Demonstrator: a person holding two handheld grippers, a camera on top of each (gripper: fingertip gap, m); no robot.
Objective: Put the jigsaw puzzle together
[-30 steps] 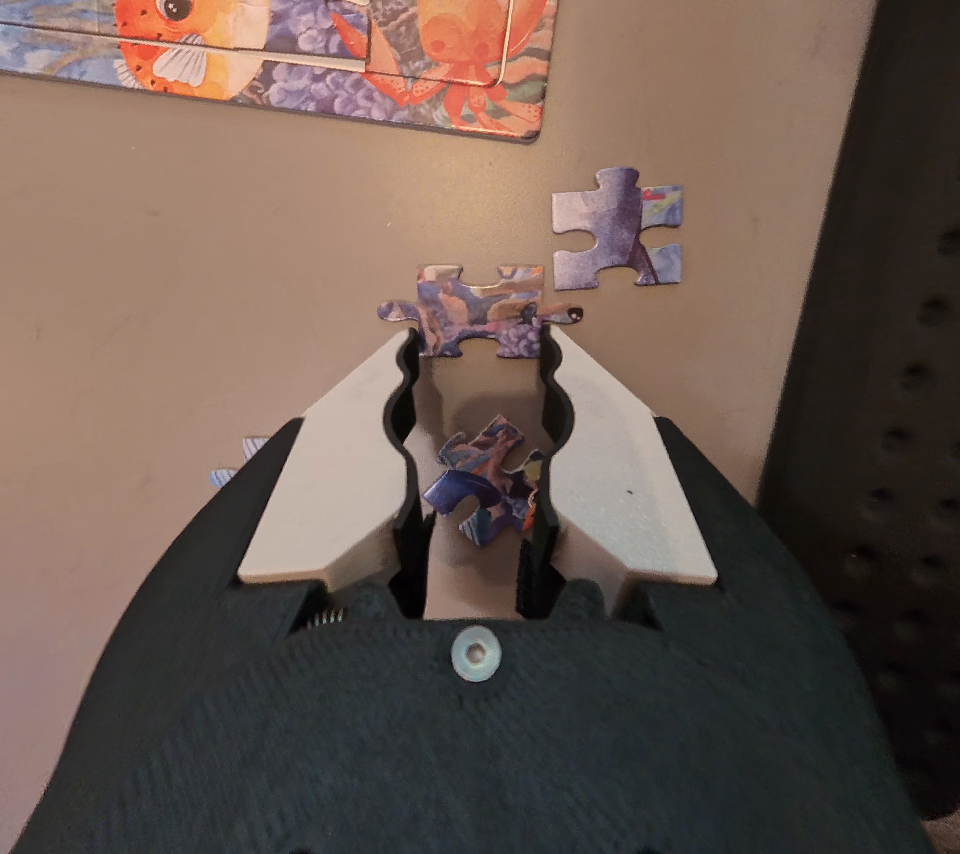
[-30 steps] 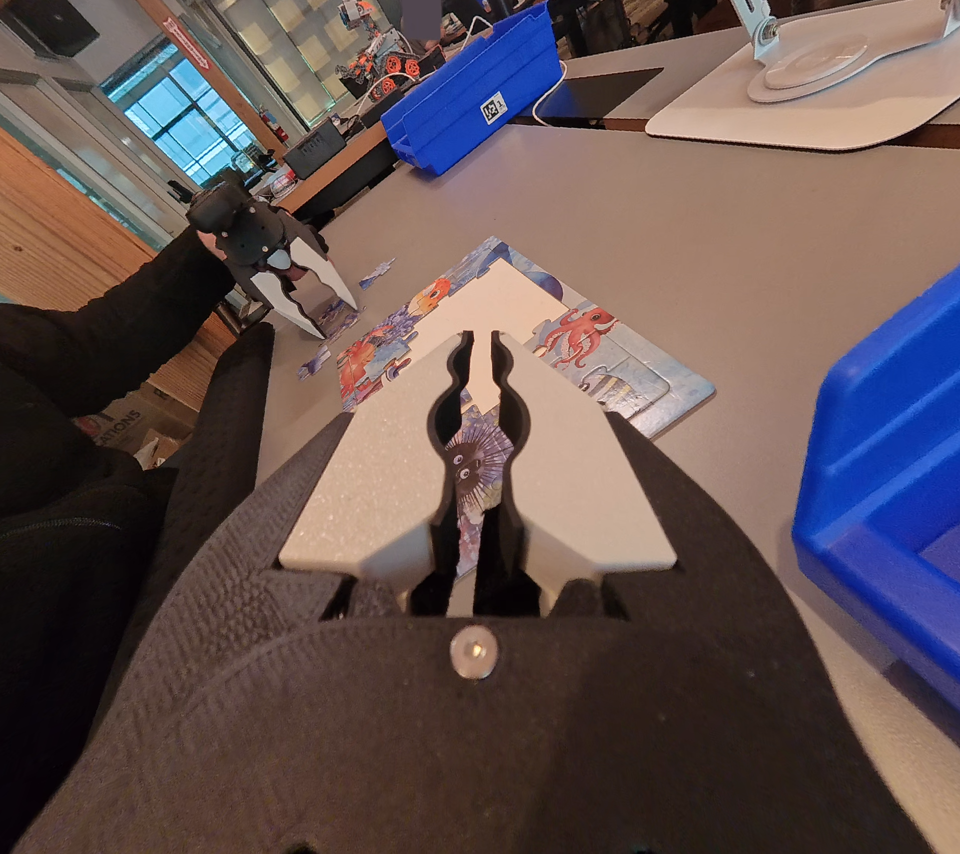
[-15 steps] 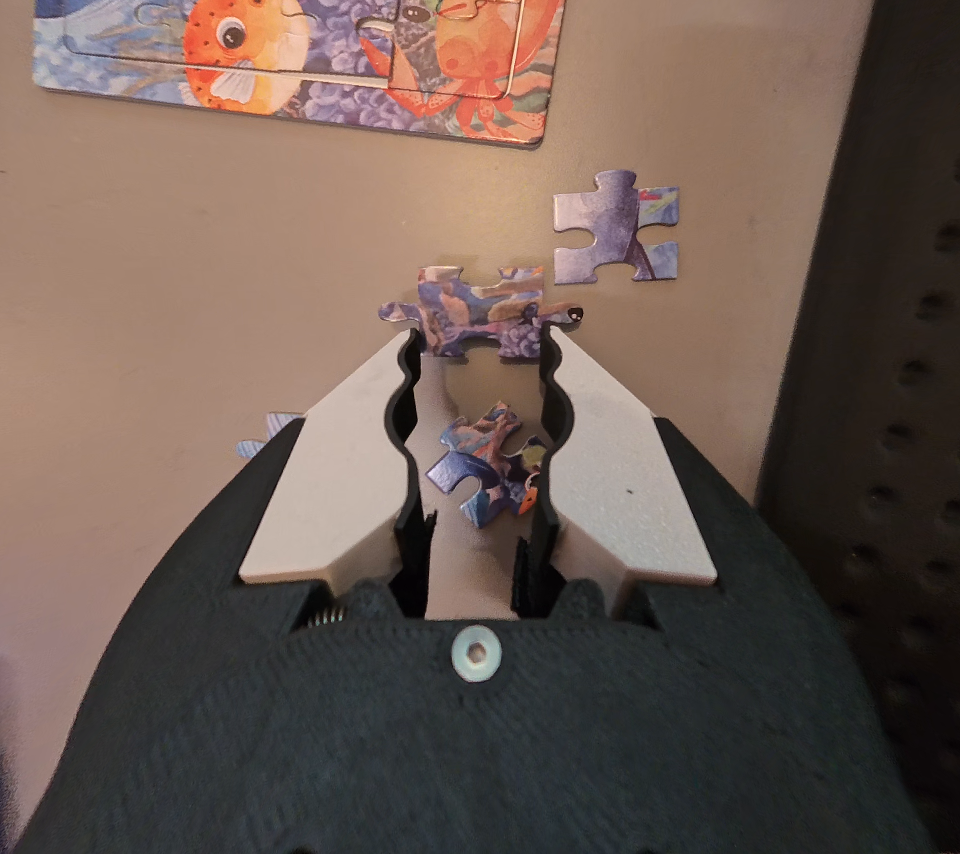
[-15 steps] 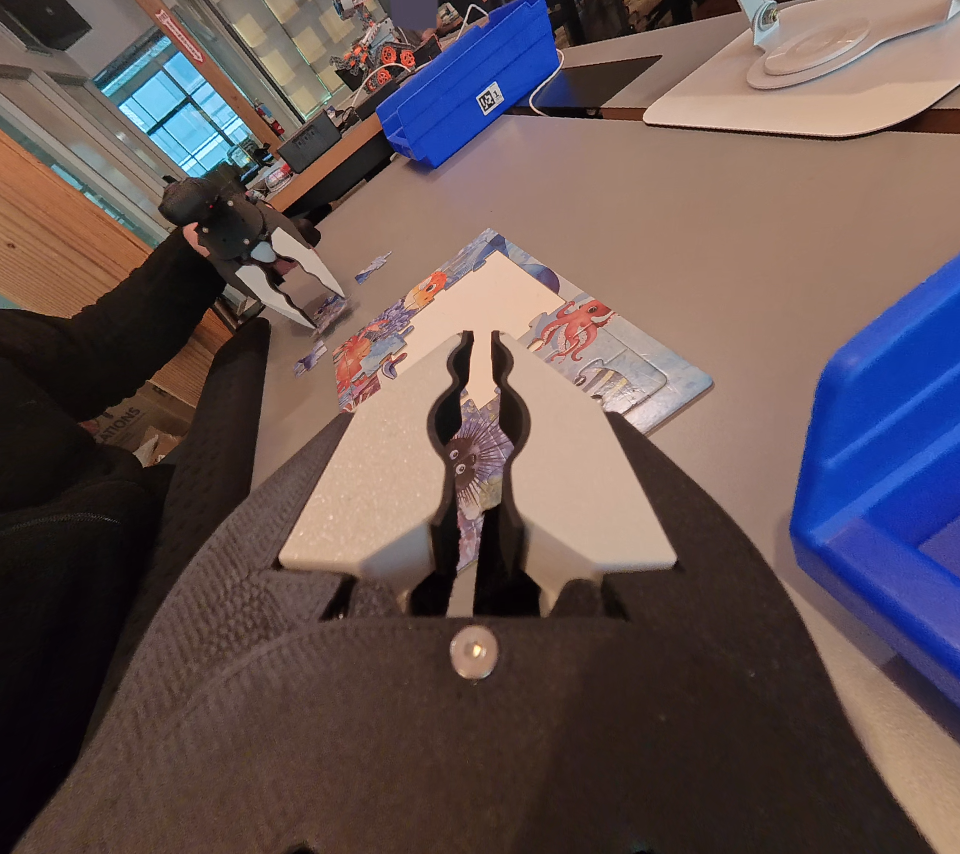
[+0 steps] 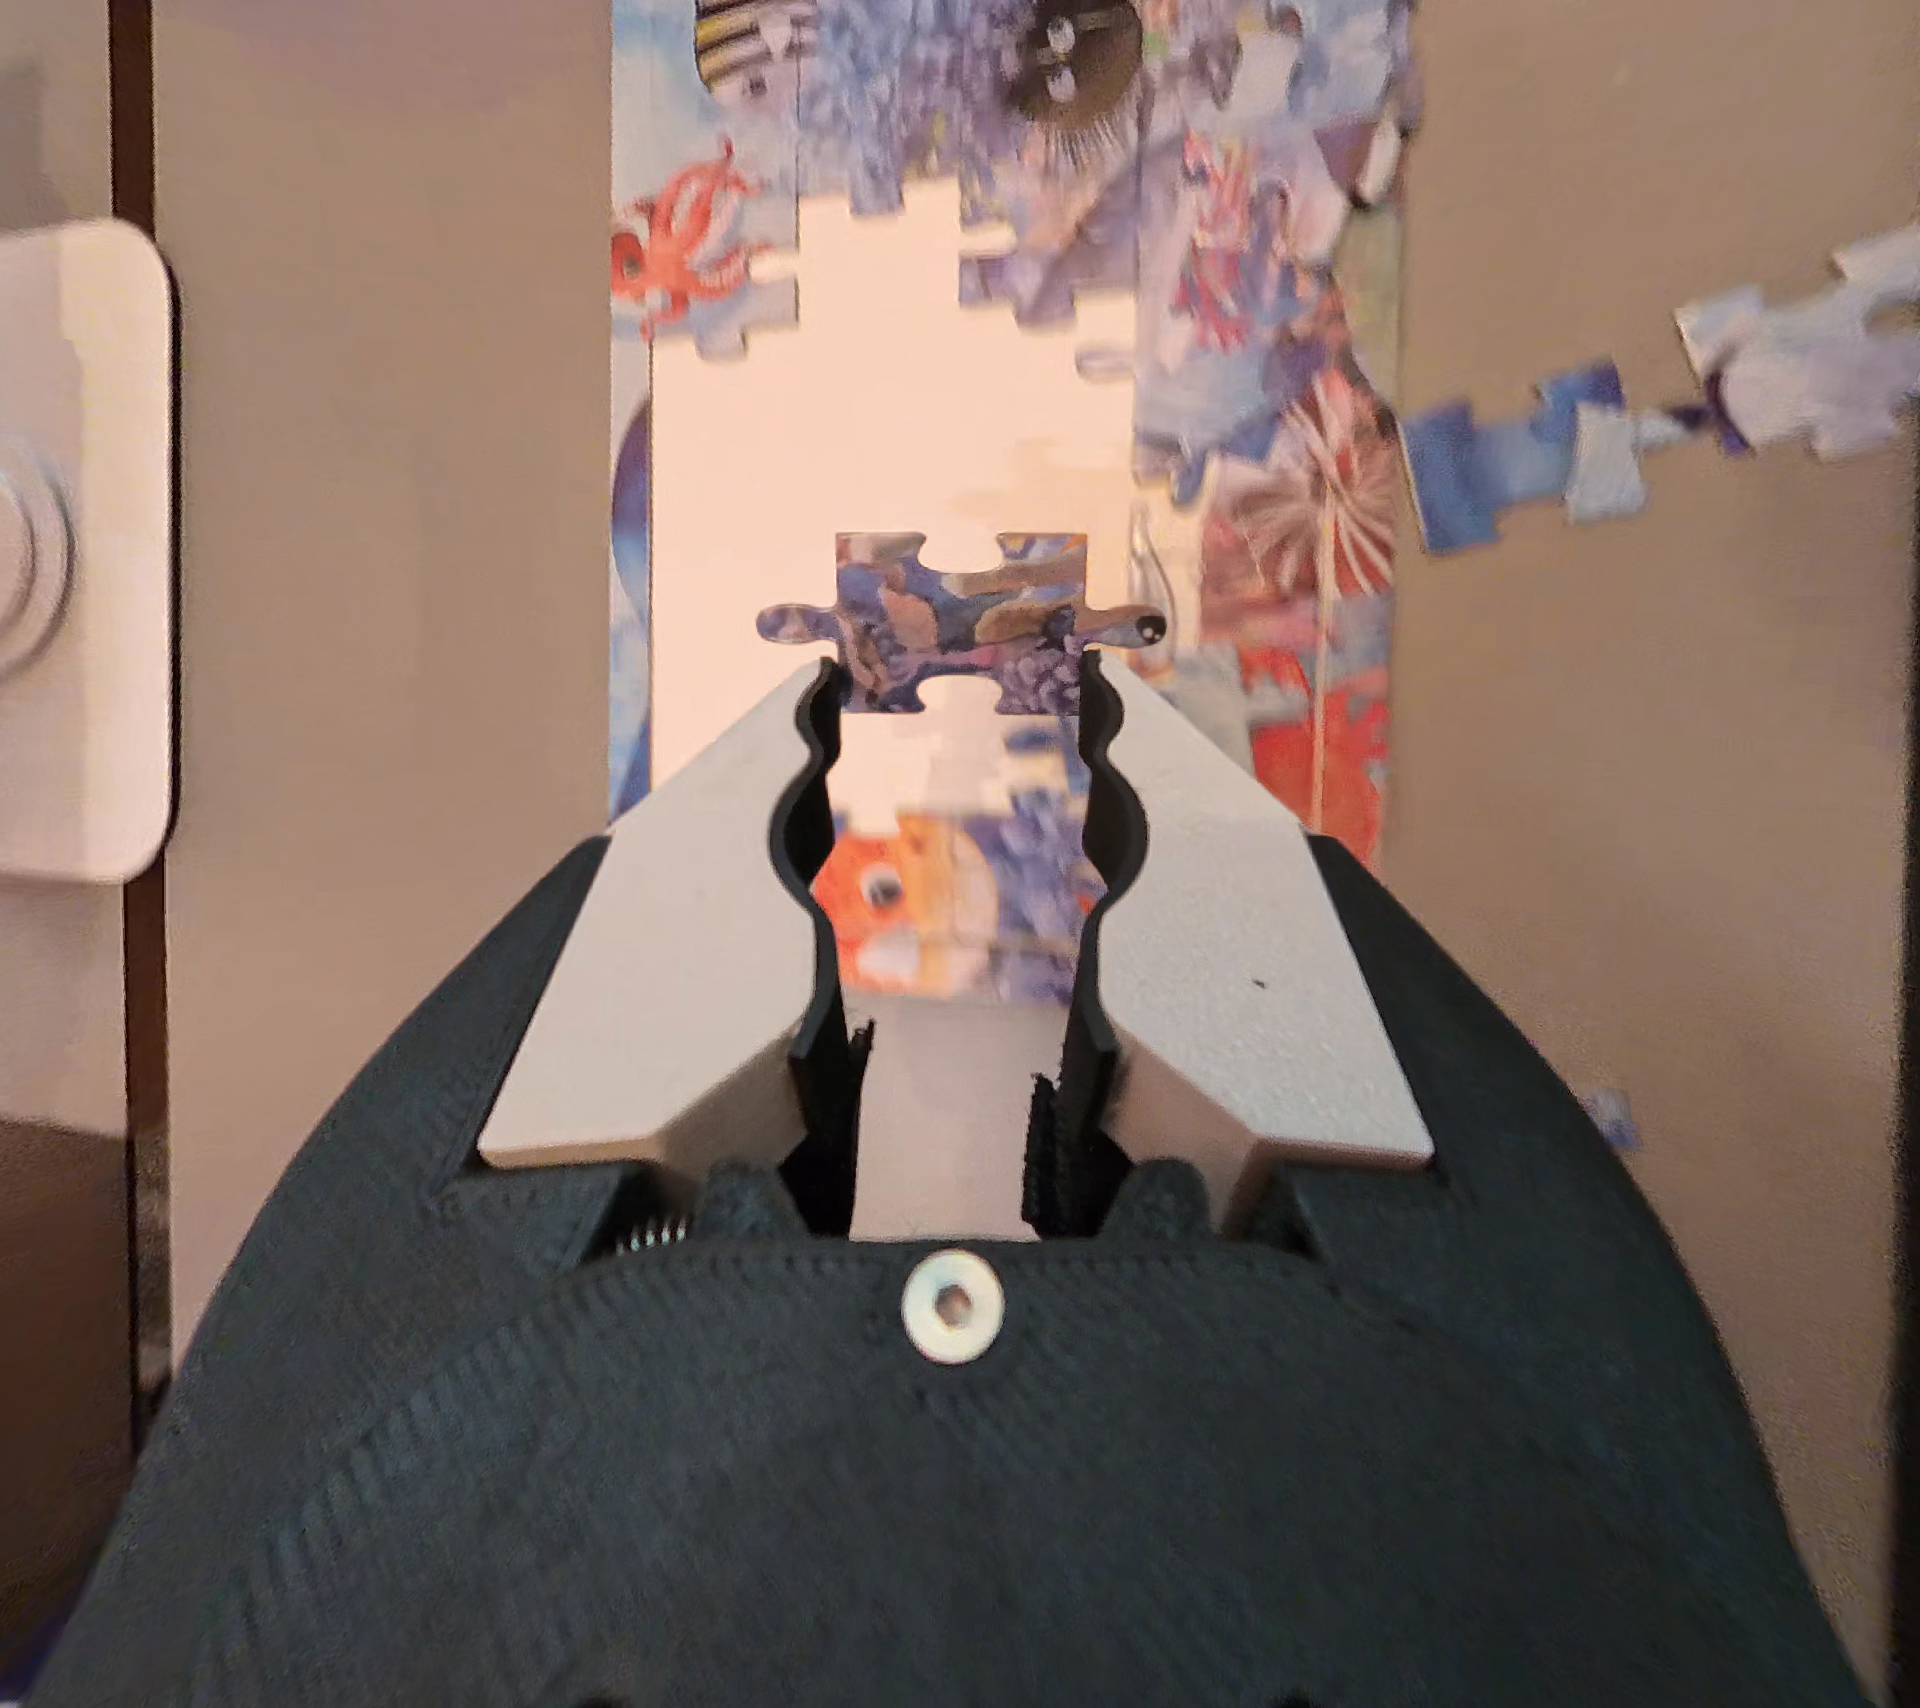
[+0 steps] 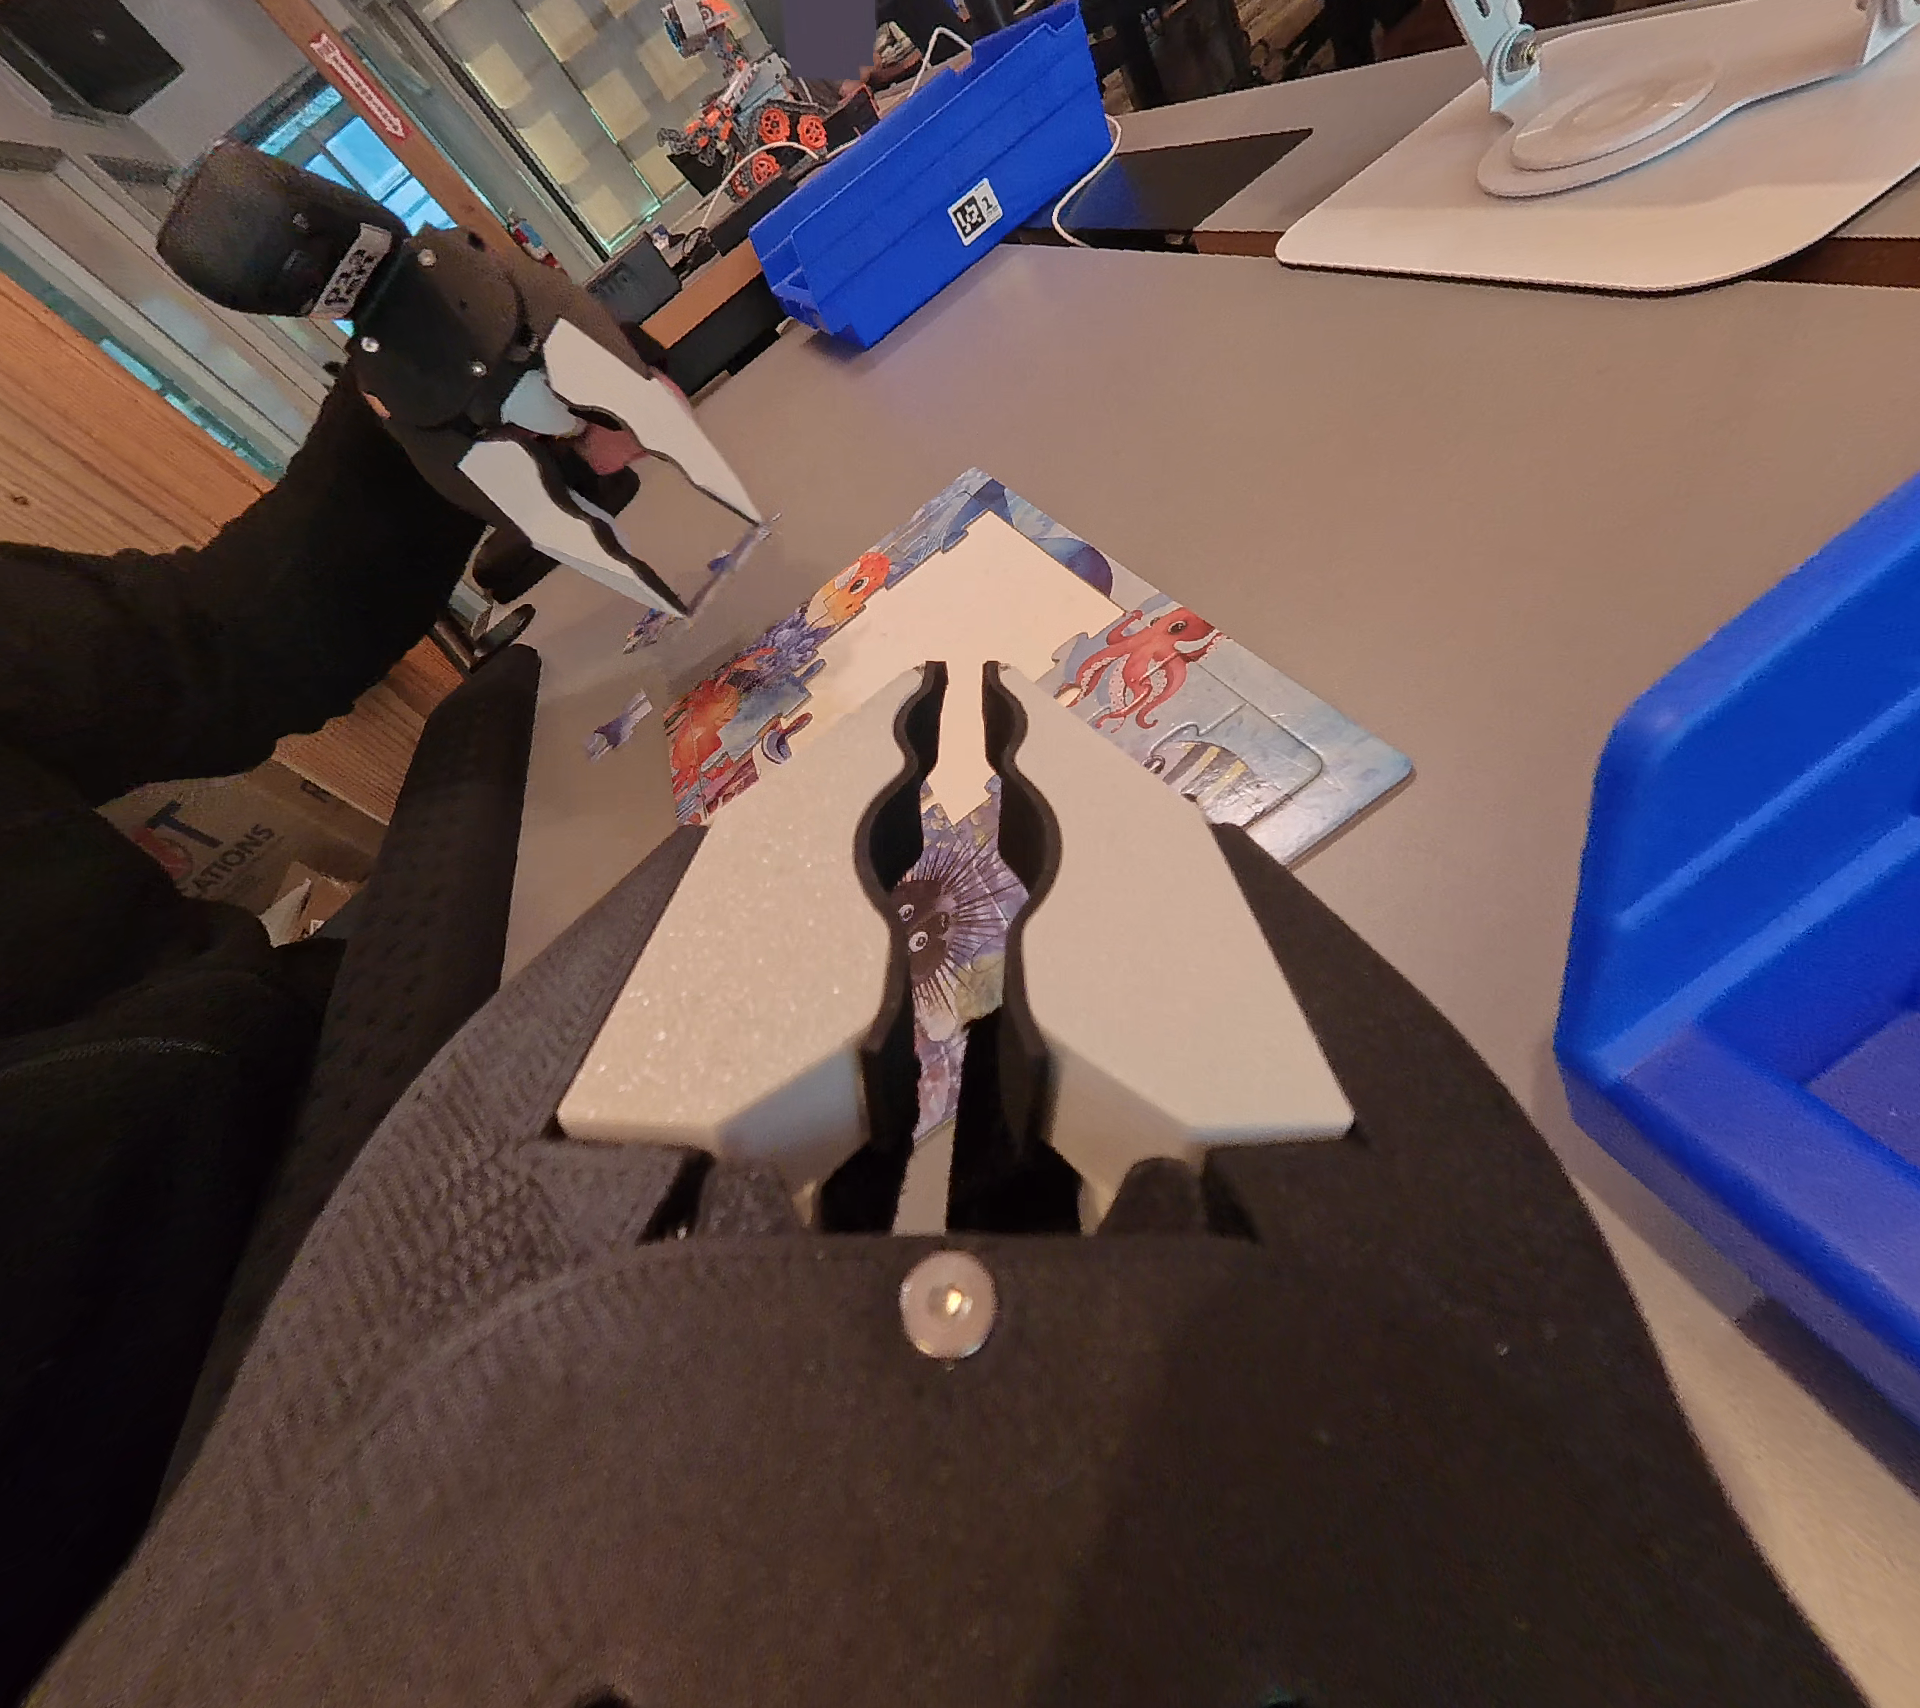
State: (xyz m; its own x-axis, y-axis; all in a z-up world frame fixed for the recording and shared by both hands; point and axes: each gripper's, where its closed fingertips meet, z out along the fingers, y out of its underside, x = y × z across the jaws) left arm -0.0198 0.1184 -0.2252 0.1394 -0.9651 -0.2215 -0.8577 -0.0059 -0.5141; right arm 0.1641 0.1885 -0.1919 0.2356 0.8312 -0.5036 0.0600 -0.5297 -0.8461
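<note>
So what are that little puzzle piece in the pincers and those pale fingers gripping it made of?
The puzzle piece looks like thin printed cardboard: flat, die-cut tabs, slightly glossy picture face. The left gripper has pale fingers that seem to be matte plastic with a fine grainy surface, lined with a wavy black strip, perhaps rubber. The black body shows fine layered ridges, likely 3D-printed plastic.

Glossy cardboard puzzle piece (image 5: 961,619); matt plastic fingers (image 5: 717,869).

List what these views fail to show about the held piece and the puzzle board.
- Left wrist view: motion blur smears the partly filled puzzle board, so its gap outlines are unclear.
- Right wrist view: the right gripper covers the board's near part.
- Right wrist view: the blue-purple held piece in the left gripper is too small to read.
</note>
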